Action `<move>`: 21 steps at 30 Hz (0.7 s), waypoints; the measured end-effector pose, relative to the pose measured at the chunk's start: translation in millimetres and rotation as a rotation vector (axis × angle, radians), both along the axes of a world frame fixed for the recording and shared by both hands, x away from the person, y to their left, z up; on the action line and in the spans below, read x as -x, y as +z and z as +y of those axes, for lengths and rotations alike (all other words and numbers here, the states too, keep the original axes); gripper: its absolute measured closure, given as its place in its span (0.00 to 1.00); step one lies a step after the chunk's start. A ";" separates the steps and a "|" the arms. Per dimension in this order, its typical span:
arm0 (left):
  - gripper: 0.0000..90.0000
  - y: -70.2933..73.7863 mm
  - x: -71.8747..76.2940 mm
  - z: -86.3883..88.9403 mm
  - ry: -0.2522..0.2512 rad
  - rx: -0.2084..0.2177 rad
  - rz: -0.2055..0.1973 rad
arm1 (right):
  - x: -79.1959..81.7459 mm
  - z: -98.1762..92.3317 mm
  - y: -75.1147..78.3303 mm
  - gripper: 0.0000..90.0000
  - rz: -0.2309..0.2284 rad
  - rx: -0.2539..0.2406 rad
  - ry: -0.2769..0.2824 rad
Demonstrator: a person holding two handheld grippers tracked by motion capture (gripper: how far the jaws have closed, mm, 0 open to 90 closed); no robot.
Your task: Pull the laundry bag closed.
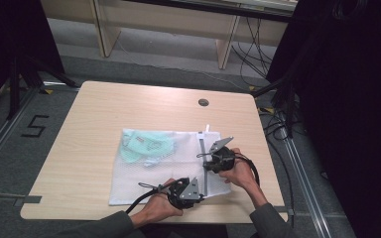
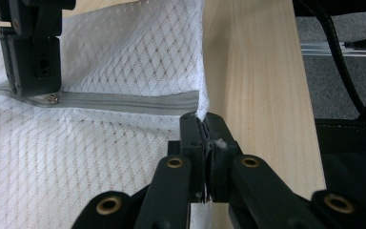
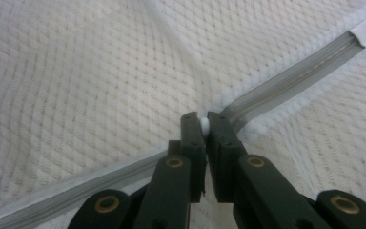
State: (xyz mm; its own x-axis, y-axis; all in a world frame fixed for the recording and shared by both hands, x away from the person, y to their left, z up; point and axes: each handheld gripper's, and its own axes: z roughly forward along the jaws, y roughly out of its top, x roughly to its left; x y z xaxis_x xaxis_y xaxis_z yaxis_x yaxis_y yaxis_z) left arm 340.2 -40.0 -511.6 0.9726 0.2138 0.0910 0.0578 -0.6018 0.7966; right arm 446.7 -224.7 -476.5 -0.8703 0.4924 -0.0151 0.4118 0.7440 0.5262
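my left gripper is closed on the corner of the white mesh bag, at the near end of its grey zipper. my right gripper is pinching the white zipper pull (a small one). the bag lies flat on the wooden table, with pale green cloth inside.

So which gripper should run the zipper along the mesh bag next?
Probably the right gripper: its jaws are already shut on the white zipper pull on the grey zipper. The left gripper pinches the mesh bag at its corner, anchoring it.
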 end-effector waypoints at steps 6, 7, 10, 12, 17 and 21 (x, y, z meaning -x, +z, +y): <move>0.97 2.5 0.2 1.8 0.003 0.014 0.012 | -3.6 0.2 0.9 0.96 0.007 -0.008 -0.017; 0.97 2.5 0.2 1.8 0.003 0.014 0.012 | -5.4 -0.2 0.9 0.96 0.000 -0.012 -0.017; 0.97 4.0 0.6 2.6 0.006 0.020 0.011 | -8.0 -0.4 0.6 0.96 -0.002 -0.029 -0.023; 0.97 5.1 0.3 3.5 -0.003 0.004 0.000 | -9.2 -0.4 0.8 0.96 -0.001 -0.027 -0.033; 0.97 4.5 2.8 2.0 -0.008 0.020 0.009 | -14.6 -1.1 2.3 0.96 -0.006 -0.021 -0.040; 0.97 4.4 6.7 0.0 -0.017 0.019 0.010 | -21.3 -3.1 1.2 0.96 -0.027 -0.018 -0.052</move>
State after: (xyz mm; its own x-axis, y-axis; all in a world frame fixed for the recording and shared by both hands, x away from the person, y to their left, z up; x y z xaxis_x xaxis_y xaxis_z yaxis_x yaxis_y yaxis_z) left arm 333.6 -40.0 -507.2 0.9771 0.1985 0.0770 0.0557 -0.5875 0.8073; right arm 468.0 -227.7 -475.3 -0.8431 0.5370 -0.0287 0.4348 0.7122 0.5511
